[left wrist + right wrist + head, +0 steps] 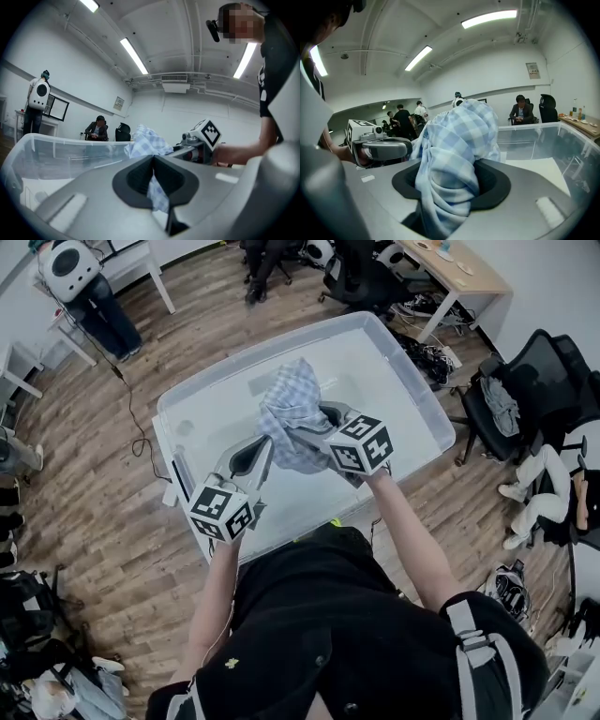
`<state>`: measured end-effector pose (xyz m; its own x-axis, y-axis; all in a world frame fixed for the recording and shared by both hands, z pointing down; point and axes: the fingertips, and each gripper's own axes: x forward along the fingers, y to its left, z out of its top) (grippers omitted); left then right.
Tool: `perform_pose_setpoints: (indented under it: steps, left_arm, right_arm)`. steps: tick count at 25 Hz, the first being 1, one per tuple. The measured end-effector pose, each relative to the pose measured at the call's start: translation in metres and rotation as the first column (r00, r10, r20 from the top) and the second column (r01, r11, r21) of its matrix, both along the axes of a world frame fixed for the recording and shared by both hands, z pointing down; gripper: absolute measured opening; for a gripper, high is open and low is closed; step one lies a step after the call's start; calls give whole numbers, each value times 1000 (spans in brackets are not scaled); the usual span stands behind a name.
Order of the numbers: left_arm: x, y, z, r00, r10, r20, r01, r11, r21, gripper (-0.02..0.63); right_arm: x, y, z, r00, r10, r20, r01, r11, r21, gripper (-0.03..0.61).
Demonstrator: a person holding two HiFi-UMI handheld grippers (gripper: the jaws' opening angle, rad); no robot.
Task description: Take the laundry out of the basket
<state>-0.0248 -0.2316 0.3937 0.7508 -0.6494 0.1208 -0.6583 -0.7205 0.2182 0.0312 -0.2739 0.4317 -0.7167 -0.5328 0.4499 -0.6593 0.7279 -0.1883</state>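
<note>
A blue-and-white checked cloth (292, 413) hangs bunched above the clear plastic basket (187, 395), held up between both grippers. My left gripper (265, 442) is shut on a thin fold of the cloth (157, 194), which shows squeezed in the slit between its jaws. My right gripper (323, 418) is shut on a thick wad of the cloth (450, 154), which fills the space between its jaws and hides what lies beyond. The two grippers face each other across the cloth, over the basket's middle. No other laundry shows on the basket's white bottom.
The basket stands on a wooden floor. Black office chairs (525, 381) and a desk (469, 273) are to the right and behind it. A person (89, 287) stands at the far left, and a cable (136, 423) runs over the floor beside the basket.
</note>
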Motion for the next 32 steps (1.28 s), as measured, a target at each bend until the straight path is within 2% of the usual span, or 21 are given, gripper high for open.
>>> perform_pose_setpoints:
  steps: [9,18,25,32]
  left_arm:
    - [-8,6,-9,1000,8,-13,-8,999,33,6]
    - [-15,10,-15,999,22,-35,-20,998,56,6]
    - [-6,16,-24,998,41,-43,-38,996,75,6]
    - [5,33,-39,1000,17,-25,-14,993,115,6]
  right_arm:
    - [-3,14,-26,990,70,124,-80,994,75,238]
    - [-10,24,-35,984,98,146,-114,988,106,239]
    - [-1,36,-47,977,131,168,-154,979,135,239]
    - [9,54,-61,967,111,227,-153,972,177,239]
